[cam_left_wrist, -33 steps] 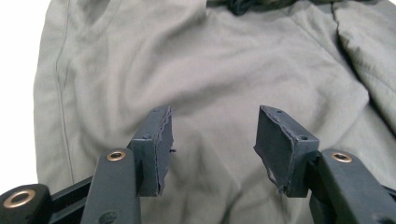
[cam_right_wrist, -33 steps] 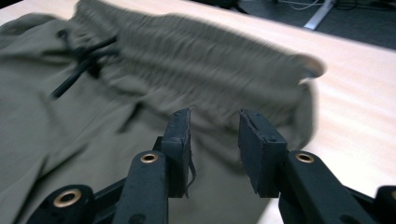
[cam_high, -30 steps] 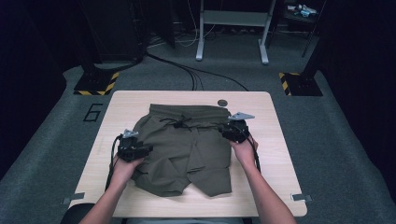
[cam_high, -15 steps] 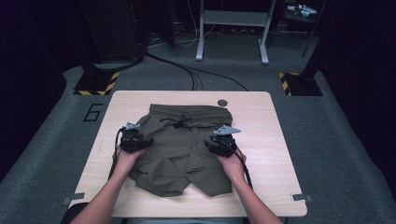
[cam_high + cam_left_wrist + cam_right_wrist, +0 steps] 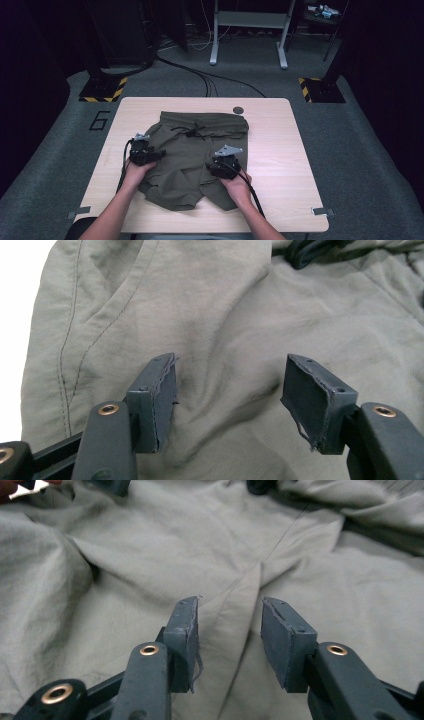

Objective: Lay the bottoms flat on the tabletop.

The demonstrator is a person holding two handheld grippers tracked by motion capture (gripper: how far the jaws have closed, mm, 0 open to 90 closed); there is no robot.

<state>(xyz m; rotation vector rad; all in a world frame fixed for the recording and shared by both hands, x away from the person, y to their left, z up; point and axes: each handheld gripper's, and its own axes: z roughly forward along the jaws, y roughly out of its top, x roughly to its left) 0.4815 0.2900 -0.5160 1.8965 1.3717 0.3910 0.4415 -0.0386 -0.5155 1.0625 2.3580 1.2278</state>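
Lying crumpled on the bench (image 5: 280,150), the olive shorts (image 5: 195,150) are spread under both grippers. Compared with a second ago, the right gripper (image 5: 223,165) is seen nearer the person, over the middle of the shorts. Its jaws have just been opening and stand apart over a fold. The left gripper (image 5: 150,154), jaws likewise just opened, is held over the shorts' side, gripping nothing.
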